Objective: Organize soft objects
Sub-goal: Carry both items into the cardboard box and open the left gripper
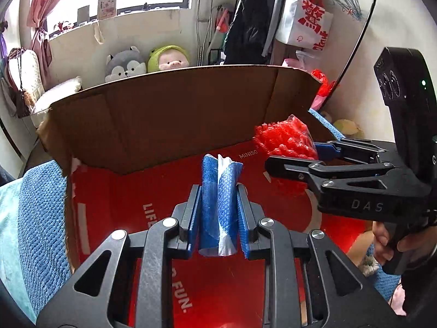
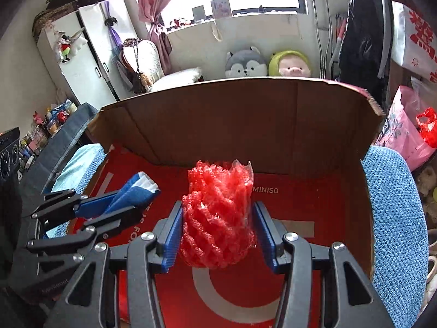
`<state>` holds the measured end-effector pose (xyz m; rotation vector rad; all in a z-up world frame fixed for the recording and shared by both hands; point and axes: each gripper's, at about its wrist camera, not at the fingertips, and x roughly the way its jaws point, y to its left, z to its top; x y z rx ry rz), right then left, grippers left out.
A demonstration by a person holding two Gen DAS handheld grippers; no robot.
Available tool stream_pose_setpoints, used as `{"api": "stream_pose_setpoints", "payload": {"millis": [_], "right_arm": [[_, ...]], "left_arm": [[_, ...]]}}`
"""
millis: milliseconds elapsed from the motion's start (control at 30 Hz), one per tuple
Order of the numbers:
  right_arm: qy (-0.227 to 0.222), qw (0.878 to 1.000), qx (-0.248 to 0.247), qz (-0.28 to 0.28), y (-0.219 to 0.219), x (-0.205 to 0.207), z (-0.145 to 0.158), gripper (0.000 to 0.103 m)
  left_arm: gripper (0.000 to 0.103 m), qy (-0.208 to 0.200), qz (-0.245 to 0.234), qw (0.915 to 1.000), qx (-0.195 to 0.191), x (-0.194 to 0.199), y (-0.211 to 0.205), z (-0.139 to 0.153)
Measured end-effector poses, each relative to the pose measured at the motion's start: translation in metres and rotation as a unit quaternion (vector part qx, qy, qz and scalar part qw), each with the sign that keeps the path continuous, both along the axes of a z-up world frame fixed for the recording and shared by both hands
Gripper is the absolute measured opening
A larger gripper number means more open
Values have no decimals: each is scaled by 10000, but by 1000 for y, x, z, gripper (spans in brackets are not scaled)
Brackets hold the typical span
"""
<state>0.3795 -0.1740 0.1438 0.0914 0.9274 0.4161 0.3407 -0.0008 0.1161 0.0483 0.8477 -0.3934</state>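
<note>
Carrying two soft bundles over the open box

I am holding the left tongs (image 1: pixel 218 205) pinched nearly closed on a folded blue cloth (image 1: pixel 220 191), and the right tongs (image 2: pixel 217 227) half open, squeezing a red foam net (image 2: pixel 218 213). Both are hanging above the cardboard box (image 2: pixel 245 114) with its red floor, presumably so I can drop them in together.

surface: we see a bed under a blue knitted blanket (image 2: pixel 396 218) | on it: an open cardboard box (image 1: pixel 169 114), red printed bottom, brown flap upright at the back | beside box, left: a light teal cloth (image 1: pixel 8 218) on the blanket
</note>
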Motion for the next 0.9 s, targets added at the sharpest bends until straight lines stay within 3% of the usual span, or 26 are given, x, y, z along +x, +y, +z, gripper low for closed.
{"api": "stream_pose_setpoints", "payload": {"millis": [300, 600, 900], "right_arm": [[600, 9973, -427, 35, 5, 51, -32, 53], [868, 9942, -635, 63, 11, 63, -42, 53], [999, 9923, -728, 59, 14, 69, -39, 55]], "left_arm": [[23, 352, 73, 9987, 348, 51, -19, -34], [23, 531, 98, 9970, 563, 68, -25, -53], [23, 622, 85, 9966, 541, 82, -32, -59]]}}
